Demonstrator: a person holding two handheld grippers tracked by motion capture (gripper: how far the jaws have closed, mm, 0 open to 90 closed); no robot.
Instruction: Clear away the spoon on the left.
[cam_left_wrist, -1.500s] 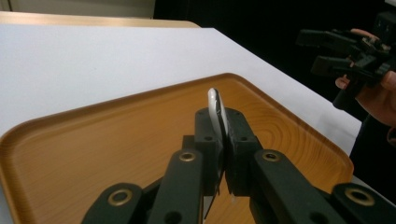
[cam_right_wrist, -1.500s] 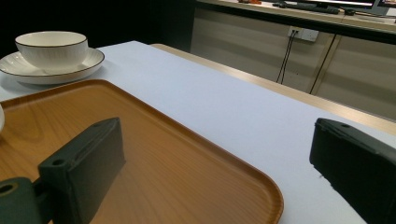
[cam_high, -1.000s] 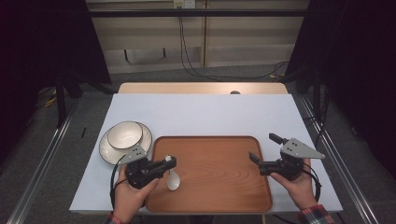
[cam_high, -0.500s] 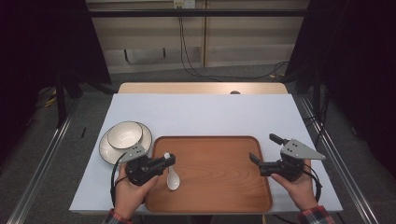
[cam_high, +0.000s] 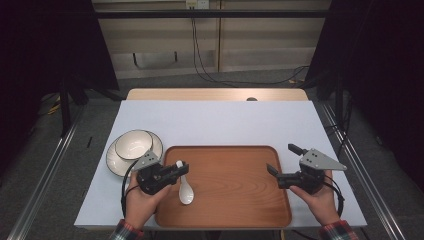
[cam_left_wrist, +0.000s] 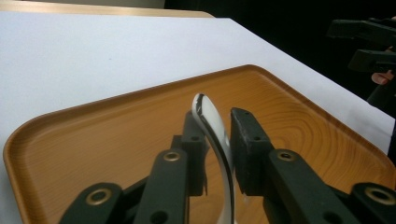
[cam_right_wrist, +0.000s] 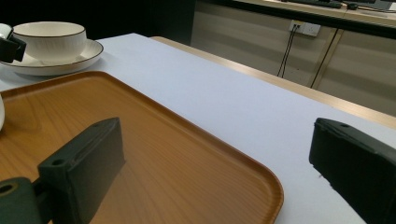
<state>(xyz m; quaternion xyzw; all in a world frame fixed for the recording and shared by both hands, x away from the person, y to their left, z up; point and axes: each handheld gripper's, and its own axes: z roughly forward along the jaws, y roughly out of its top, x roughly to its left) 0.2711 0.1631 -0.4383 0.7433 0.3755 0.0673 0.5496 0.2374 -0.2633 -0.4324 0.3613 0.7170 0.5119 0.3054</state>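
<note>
A white ceramic spoon (cam_high: 185, 192) rests with its bowl on the wooden tray (cam_high: 235, 200) and its handle tilted up between the jaws of my left gripper (cam_high: 181, 170). In the left gripper view the spoon handle (cam_left_wrist: 212, 126) leans on one pad with a gap to the other. These jaws have just been opening, and the left gripper (cam_left_wrist: 219, 120) stands slightly open around the handle. My right gripper (cam_high: 281, 159) hovers wide open and empty over the tray's right edge. In its own view the right gripper (cam_right_wrist: 219, 140) frames the tray's corner (cam_right_wrist: 163, 154).
A white bowl (cam_high: 133, 144) sits on a white plate (cam_high: 112, 160) left of the tray, on the white table cover (cam_high: 215, 122). In the right gripper view the bowl (cam_right_wrist: 49, 39) and plate (cam_right_wrist: 88, 49) show at the top left. Metal rails flank the table.
The left gripper has barely shifted and the spoon's bowl still lies on the tray. The right gripper has kept still.
</note>
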